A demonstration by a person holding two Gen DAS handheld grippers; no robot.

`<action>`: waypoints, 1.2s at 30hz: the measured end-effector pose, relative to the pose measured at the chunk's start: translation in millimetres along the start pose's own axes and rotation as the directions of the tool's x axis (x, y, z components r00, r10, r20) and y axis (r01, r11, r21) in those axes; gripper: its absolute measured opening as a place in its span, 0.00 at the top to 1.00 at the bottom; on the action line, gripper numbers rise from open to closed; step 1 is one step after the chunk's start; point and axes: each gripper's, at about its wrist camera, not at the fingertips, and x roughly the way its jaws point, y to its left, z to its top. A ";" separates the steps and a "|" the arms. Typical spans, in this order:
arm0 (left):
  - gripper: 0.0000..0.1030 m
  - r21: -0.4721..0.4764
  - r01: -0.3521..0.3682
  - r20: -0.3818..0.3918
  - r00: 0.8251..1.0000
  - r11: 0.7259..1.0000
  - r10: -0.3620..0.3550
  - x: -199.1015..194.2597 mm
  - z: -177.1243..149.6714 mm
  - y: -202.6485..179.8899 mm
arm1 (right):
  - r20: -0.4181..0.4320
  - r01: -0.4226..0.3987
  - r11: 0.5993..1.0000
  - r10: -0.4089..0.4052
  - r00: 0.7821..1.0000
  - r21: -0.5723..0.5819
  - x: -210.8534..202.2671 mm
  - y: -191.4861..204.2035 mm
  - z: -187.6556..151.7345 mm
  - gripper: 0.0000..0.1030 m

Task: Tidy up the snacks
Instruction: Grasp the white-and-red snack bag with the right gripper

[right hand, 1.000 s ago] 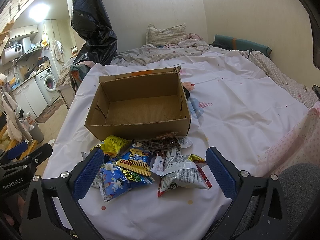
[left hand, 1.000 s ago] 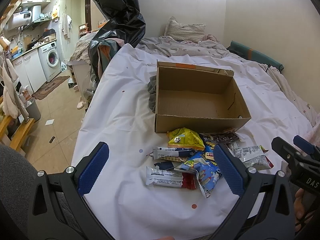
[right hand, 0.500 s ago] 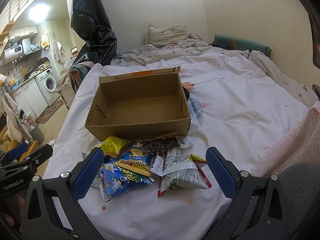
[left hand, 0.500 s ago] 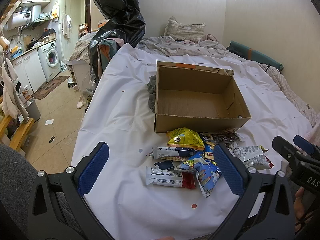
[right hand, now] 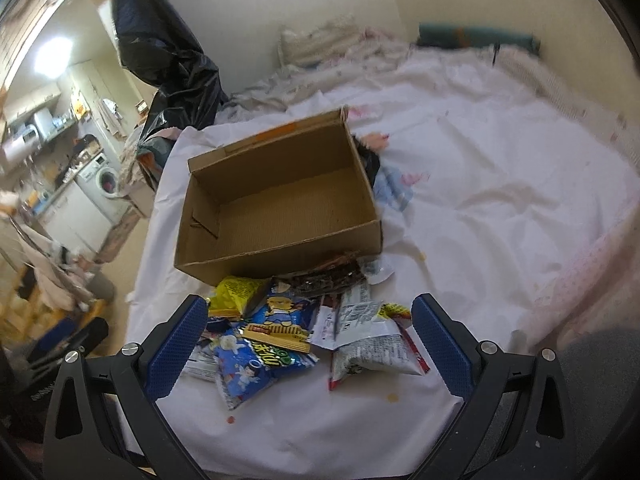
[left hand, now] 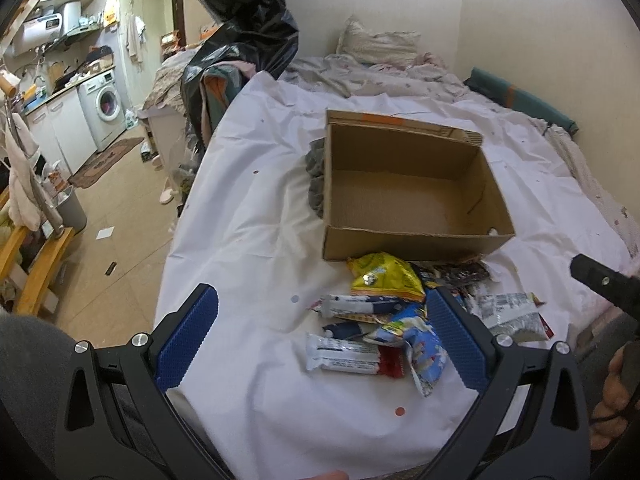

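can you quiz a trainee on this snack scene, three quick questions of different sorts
1. True or false: the cardboard box already holds snacks.
2. Multiple choice: the yellow packet lies A) inside the box, B) on the sheet just in front of the box, C) between closed gripper fingers.
3. Fill in: both the left gripper and the right gripper are ____.

Key
1. False; only bare cardboard shows inside.
2. B.
3. Open, holding nothing, with the snack pile ahead of them.

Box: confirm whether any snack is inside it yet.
No. The box shows only bare cardboard floor; the snacks lie on the sheet before it.
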 end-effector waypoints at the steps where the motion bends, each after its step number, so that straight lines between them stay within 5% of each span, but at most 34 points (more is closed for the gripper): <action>1: 0.00 -0.004 -0.002 -0.007 1.000 1.000 0.002 2.1 3.7 2.1 | -0.016 -0.002 1.000 0.003 1.000 0.010 4.2 -4.2 4.0 0.00; 7: 0.00 0.006 -0.029 -0.076 0.997 1.000 0.029 24.0 20.9 9.8 | -0.227 0.104 0.994 -0.091 0.970 0.043 57.7 -41.8 26.0 0.00; 12: 0.00 -0.038 -0.010 -0.143 0.990 0.999 0.005 42.8 25.5 17.3 | -0.482 0.126 0.987 -0.060 0.874 0.104 109.7 -67.8 7.5 0.00; 17: 0.00 -0.069 -0.007 -0.211 0.977 0.998 -0.007 62.1 27.8 19.1 | -0.558 0.133 0.986 -0.053 0.828 0.104 134.0 -63.2 -8.8 0.00; 18: 0.00 -0.078 -0.004 -0.222 0.975 0.997 -0.013 64.9 27.9 20.5 | -0.567 0.134 0.986 -0.057 0.822 0.094 137.4 -61.3 -11.6 0.02; 21: 0.00 -0.089 -0.006 -0.242 0.970 0.996 -0.015 70.9 27.8 22.9 | -0.597 0.142 0.986 -0.065 0.800 0.083 140.1 -60.0 -16.0 0.33; 26: 0.00 -0.109 -0.014 -0.266 0.964 0.994 -0.015 77.7 26.2 28.7 | -0.537 0.092 0.988 -0.010 0.844 0.127 113.2 -64.3 -10.8 0.52; 30: 0.00 -0.126 -0.030 -0.304 0.953 0.992 -0.010 85.1 25.6 35.4 | -0.457 0.040 0.992 0.020 0.889 0.121 81.1 -58.3 -2.1 0.56; 33: 0.00 -0.164 -0.042 -0.332 0.943 0.986 -0.015 91.5 29.5 43.7 | -0.348 -0.088 0.989 0.125 0.929 0.119 54.7 -46.9 10.9 0.58; 36: 0.00 -0.191 -0.070 -0.336 0.942 0.979 0.002 95.5 34.0 51.0 | -0.266 -0.144 0.982 0.172 0.948 0.121 42.4 -41.6 22.7 0.58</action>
